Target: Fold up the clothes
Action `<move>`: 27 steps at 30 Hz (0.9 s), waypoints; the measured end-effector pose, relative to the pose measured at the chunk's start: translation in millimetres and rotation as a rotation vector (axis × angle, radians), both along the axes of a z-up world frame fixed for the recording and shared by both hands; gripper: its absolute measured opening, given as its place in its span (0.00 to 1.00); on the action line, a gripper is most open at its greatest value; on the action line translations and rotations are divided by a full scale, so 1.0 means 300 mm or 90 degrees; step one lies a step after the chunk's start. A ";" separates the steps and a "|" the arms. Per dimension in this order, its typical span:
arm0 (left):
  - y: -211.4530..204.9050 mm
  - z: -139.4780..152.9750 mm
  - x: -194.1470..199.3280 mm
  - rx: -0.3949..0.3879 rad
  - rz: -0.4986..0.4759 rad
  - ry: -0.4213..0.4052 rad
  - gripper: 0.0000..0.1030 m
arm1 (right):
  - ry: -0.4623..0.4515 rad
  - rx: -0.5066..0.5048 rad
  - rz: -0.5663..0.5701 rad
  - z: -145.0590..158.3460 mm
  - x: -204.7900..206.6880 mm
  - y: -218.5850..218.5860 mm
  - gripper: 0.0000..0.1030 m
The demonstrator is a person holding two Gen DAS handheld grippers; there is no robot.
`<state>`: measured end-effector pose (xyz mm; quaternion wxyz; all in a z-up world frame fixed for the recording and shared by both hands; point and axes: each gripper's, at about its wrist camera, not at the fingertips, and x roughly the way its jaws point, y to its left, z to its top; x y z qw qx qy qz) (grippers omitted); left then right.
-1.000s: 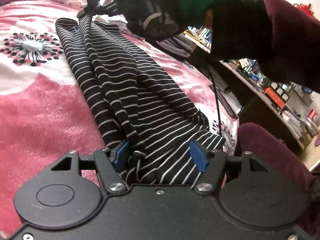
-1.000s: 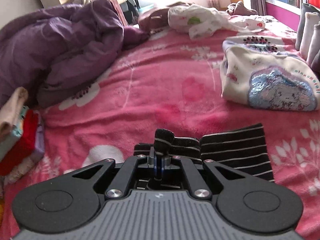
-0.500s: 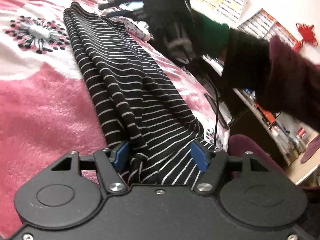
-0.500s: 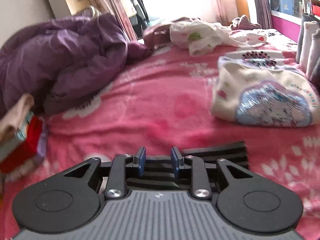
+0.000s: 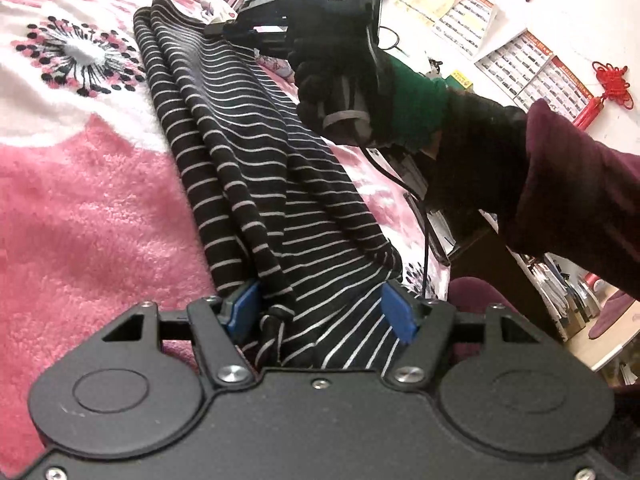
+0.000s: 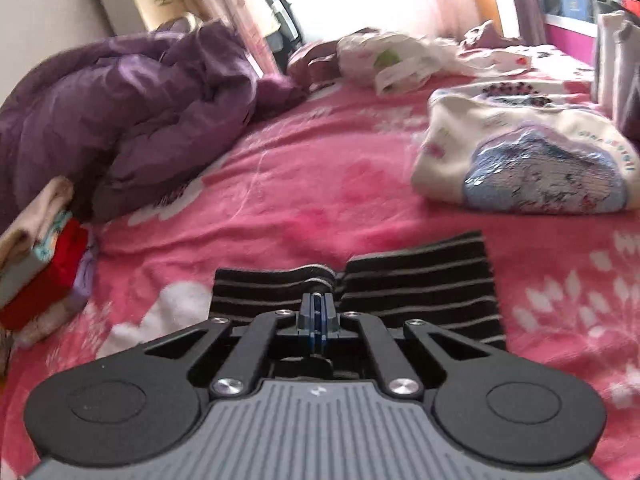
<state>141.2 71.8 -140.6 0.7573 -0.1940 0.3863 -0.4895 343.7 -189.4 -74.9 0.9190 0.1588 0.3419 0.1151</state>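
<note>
Left wrist view: striped garment (image 5: 256, 168) lies as a long, gathered strip on the pink blanket (image 5: 80, 220), running from the left gripper (image 5: 320, 312) to the right gripper (image 5: 224, 29) at the far end. Left gripper jaws stand apart w/ bunched fabric filling the gap; blue pads (image 5: 396, 312) sit at the cloth's edges, but whether they press is not clear. A rolled cord of fabric sits just inside the left pad.

Right wrist view: right gripper (image 6: 316, 312) jaws are together, pinching a small tuck of the striped garment (image 6: 420, 280) at its end edge; cloth fans out flat to both sides on the blanket.

Fault risks (judgement):
1. Right pinch is thin, approx. one small tuck. Any pull along the strip may strip it from the pads → end drops, fold misaligned.
2. Left jaws not seated on cloth. If lifted now, bunched layers may slide out unevenly; the rolled cord may stay caught while the rest falls.
3. Garment is wrinkled lengthwise. Folding w/o tensioning first would lock creases in.
4. Fleece blanket has high friction; dragging the cloth may bunch it or lift the blanket.
5. Folded cream sweater (image 6: 532, 164) lies near; a wide swing may disturb it.
</note>
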 end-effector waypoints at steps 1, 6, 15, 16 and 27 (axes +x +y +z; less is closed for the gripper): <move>0.001 -0.001 0.002 -0.001 0.000 0.003 0.65 | 0.004 0.004 -0.003 -0.004 0.005 -0.003 0.05; 0.001 0.004 0.007 0.002 0.003 0.013 0.65 | 0.026 0.011 0.006 -0.024 0.020 0.007 0.10; -0.012 0.047 -0.013 0.052 0.009 -0.020 0.68 | -0.024 0.078 0.026 0.082 -0.138 -0.070 0.20; -0.014 0.052 -0.016 0.059 0.009 -0.024 0.68 | -0.029 0.088 0.029 0.090 -0.176 -0.088 0.20; -0.096 0.166 -0.088 0.321 0.102 -0.232 0.68 | -0.085 0.103 0.022 0.083 -0.641 -0.261 0.25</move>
